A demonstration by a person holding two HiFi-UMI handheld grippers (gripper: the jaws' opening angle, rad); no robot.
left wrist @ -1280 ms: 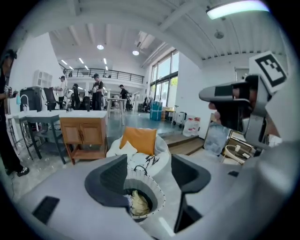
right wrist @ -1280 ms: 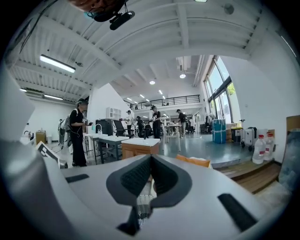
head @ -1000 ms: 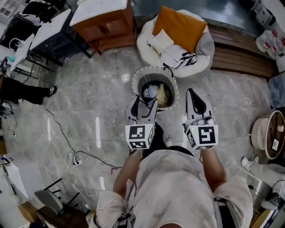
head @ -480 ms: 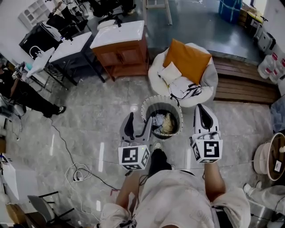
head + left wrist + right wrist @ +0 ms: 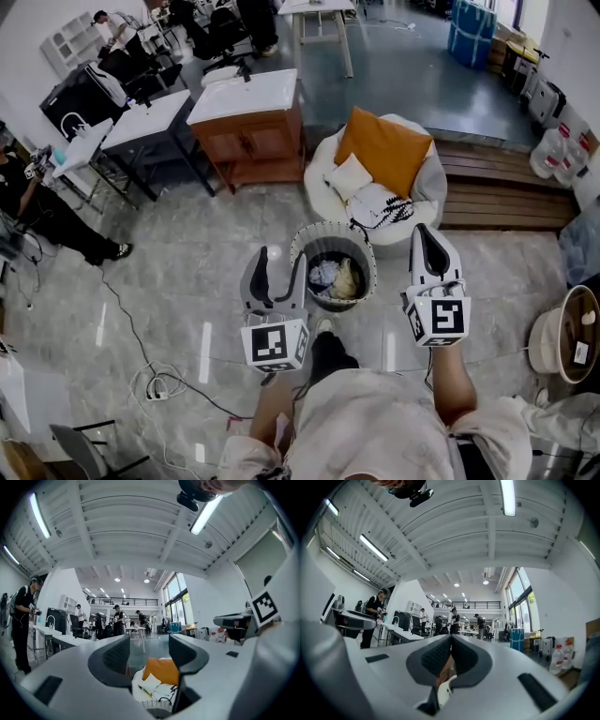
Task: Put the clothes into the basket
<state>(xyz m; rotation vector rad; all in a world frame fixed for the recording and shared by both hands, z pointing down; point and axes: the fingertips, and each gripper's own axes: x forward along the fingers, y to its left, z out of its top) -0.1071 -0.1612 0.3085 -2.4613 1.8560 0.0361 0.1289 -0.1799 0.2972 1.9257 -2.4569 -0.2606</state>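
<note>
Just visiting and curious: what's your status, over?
Left gripper empty, jaws closing; right gripper shut, empty. Some clothes in the basket; patterned garment on the white chair. Nothing blocking the basket.

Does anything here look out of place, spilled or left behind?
Nothing is spilled or damaged. The basket stands upright with clothes inside. One patterned black-and-white cloth lies crumpled on the white chair behind it, possibly a garment not yet put in. A loose cable trails across the floor.

clothes (image 5: 336, 278) half-hidden in basket (image 5: 333, 228), person (image 5: 47, 216) cut by left edge
</note>
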